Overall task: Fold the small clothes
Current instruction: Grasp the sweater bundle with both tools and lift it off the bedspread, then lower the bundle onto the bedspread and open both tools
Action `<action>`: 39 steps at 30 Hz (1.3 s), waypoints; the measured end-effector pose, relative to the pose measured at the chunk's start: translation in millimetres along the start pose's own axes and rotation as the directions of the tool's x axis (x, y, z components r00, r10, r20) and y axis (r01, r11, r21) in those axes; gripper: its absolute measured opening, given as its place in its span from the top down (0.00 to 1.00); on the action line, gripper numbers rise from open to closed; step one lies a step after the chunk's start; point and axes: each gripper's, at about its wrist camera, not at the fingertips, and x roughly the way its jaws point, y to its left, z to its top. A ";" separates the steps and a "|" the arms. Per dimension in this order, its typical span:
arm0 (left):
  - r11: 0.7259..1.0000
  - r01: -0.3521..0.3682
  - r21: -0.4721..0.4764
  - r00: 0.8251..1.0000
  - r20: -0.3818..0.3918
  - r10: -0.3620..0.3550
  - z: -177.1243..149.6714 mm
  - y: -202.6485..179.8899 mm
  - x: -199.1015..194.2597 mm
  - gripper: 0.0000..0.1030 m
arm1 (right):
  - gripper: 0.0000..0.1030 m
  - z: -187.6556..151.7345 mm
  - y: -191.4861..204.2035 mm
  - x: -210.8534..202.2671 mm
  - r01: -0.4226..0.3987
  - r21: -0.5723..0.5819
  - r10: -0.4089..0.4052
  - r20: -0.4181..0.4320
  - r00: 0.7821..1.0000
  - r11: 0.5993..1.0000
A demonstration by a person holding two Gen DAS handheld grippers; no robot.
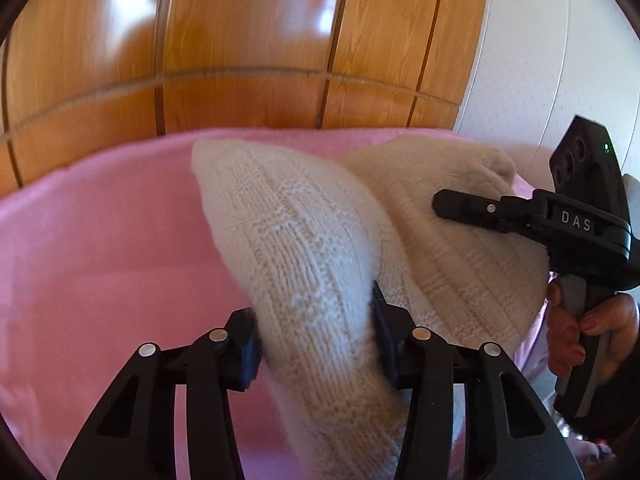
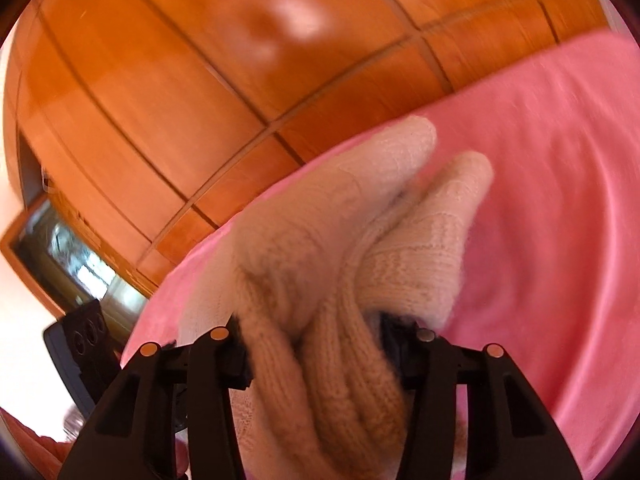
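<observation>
A cream knitted garment is held up over a pink sheet. My left gripper is shut on a thick fold of the knit that fills the space between its jaws. My right gripper comes in from the right in the left wrist view and pinches another part of the same knit. In the right wrist view the right gripper is shut on bunched cream knit whose two rounded ends point away over the pink sheet.
A glossy wooden panelled wall rises behind the sheet and also shows in the right wrist view. A white wall is at the right. A hand holds the right gripper's handle. A dark framed opening sits at the left.
</observation>
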 end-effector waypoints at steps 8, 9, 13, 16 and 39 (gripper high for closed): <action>0.998 -0.057 -0.010 0.991 0.124 0.058 16.7 28.3 -22.5 0.58 | 0.57 14.0 34.5 17.2 -0.040 -0.093 0.044 0.037 0.998 0.995; 0.997 -0.072 -0.001 0.988 0.135 0.071 18.2 27.9 -23.9 0.58 | 0.57 16.4 36.7 19.7 -0.043 -0.100 0.047 0.037 0.998 0.994; 0.990 -0.138 0.043 0.972 0.198 0.127 38.2 34.8 -20.1 0.58 | 0.57 34.5 47.7 39.0 -0.053 -0.152 0.060 0.042 0.997 0.987; 0.979 -0.195 0.051 0.950 0.259 0.176 58.1 47.1 -5.5 0.58 | 0.57 62.2 52.8 62.5 -0.057 -0.204 0.074 0.075 0.994 0.977; 0.919 -0.306 -0.249 0.945 0.041 0.326 69.0 154.2 97.2 0.14 | 0.09 96.1 -43.4 181.2 0.278 -0.063 -0.273 0.067 0.960 0.959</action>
